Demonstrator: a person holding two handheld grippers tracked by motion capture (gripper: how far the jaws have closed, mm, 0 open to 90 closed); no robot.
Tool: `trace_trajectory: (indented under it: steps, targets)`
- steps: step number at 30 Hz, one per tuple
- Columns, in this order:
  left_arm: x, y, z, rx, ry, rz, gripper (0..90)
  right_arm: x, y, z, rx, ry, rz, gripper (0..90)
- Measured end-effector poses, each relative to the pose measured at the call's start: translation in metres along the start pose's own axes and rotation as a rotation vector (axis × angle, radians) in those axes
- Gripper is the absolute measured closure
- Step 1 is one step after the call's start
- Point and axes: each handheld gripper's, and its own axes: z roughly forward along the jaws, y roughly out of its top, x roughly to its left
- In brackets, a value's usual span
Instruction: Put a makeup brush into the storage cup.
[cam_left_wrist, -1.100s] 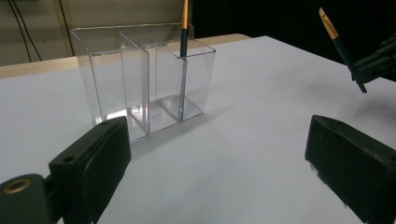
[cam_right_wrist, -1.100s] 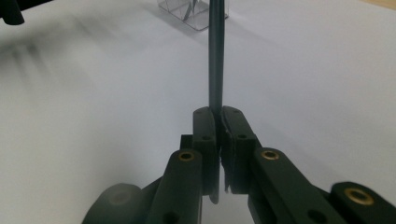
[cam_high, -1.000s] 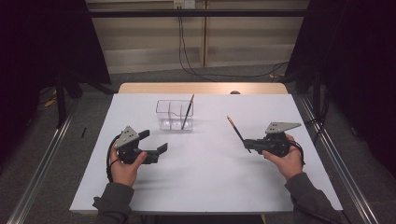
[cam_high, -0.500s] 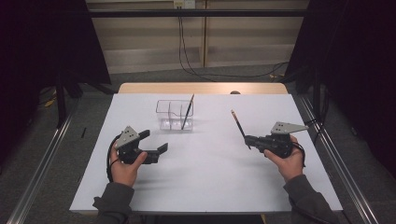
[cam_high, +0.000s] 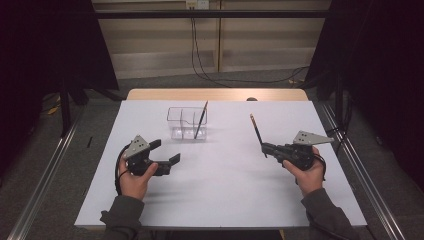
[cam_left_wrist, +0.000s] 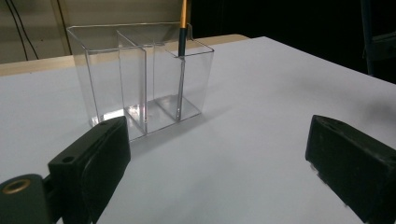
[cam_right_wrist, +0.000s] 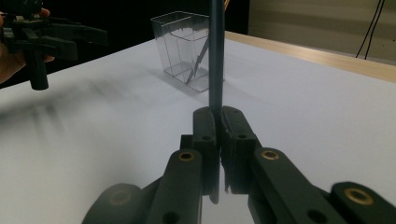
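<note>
Dark pencil (cam_high: 256, 131), clamped in the right gripper (cam_high: 265, 148) fingers, now tilts steeper than before; left gripper (cam_high: 166, 151) fingers gape.

Two hands, a gripper in each, low over the table

The left gripper (cam_high: 162, 152) rests in the left hand (cam_high: 131, 179) with jaws spread wide, near the table's front edge. The right gripper (cam_high: 264, 147), in the right hand (cam_high: 309, 172), has jaws clamped tight on a pencil (cam_high: 256, 129).
</note>
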Motion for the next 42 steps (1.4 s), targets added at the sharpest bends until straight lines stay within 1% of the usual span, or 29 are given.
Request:
trace_trajectory:
  steps: [1, 2, 4, 5, 10, 15, 16, 22, 24, 25, 28, 30, 32, 35, 38, 42]
  targets:
    - [0.000, 0.000, 0.000, -0.001, -0.008, -0.001, 6.3, 0.000, 0.000, 0.001, -0.001, 0.004, 0.002, 85.2]
    - [0.000, 0.000, 0.000, 0.005, 0.009, 0.004, 6.3, 0.001, 0.000, 0.001, 0.001, 0.003, -0.003, 85.2]
    - [-0.001, 0.000, 0.001, 0.004, 0.007, 0.001, 6.3, 0.001, 0.000, 0.002, -0.003, 0.011, -0.002, 85.2]
    - [-0.002, 0.000, 0.002, -0.002, 0.006, -0.007, 6.3, 0.002, 0.000, 0.002, -0.006, 0.012, -0.004, 85.2]
    - [-0.002, 0.000, 0.003, 0.006, 0.006, 0.005, 6.3, 0.006, 0.002, 0.006, -0.014, 0.021, -0.011, 85.2]
    - [-0.003, 0.000, 0.003, 0.003, 0.003, -0.001, 6.2, 0.011, 0.004, 0.012, -0.016, 0.038, -0.019, 85.2]
    - [-0.003, 0.000, 0.004, -0.003, 0.003, -0.009, 6.3, 0.012, 0.004, 0.013, -0.017, 0.041, -0.017, 85.2]
    - [-0.003, 0.001, 0.004, 0.006, -0.001, 0.001, 6.3, 0.015, 0.004, 0.017, -0.028, 0.052, -0.027, 85.2]
    - [-0.003, 0.001, 0.004, 0.004, 0.001, -0.003, 6.2, 0.016, 0.004, 0.018, -0.030, 0.061, -0.026, 85.2]
    - [-0.004, 0.000, 0.005, -0.002, 0.001, -0.012, 6.2, 0.017, 0.004, 0.019, -0.032, 0.065, -0.028, 85.2]
    - [-0.004, 0.000, 0.005, -0.001, 0.002, -0.012, 6.1, 0.018, 0.005, 0.020, -0.035, 0.068, -0.029, 85.2]
    - [-0.004, 0.001, 0.004, 0.007, 0.002, 0.000, 6.1, 0.019, 0.005, 0.021, -0.037, 0.073, -0.031, 85.2]
    - [-0.004, 0.000, 0.005, 0.001, -0.001, -0.009, 6.1, 0.020, 0.005, 0.022, -0.035, 0.077, -0.037, 85.2]
    - [-0.004, 0.000, 0.005, 0.006, 0.002, -0.001, 6.2, 0.021, 0.005, 0.024, -0.036, 0.085, -0.039, 85.2]
    - [-0.005, 0.000, 0.005, 0.002, 0.001, -0.008, 6.1, 0.022, 0.005, 0.025, -0.036, 0.088, -0.037, 85.2]
    - [-0.004, 0.000, 0.005, 0.003, -0.001, -0.003, 6.2, 0.024, 0.005, 0.027, -0.036, 0.094, -0.040, 85.2]
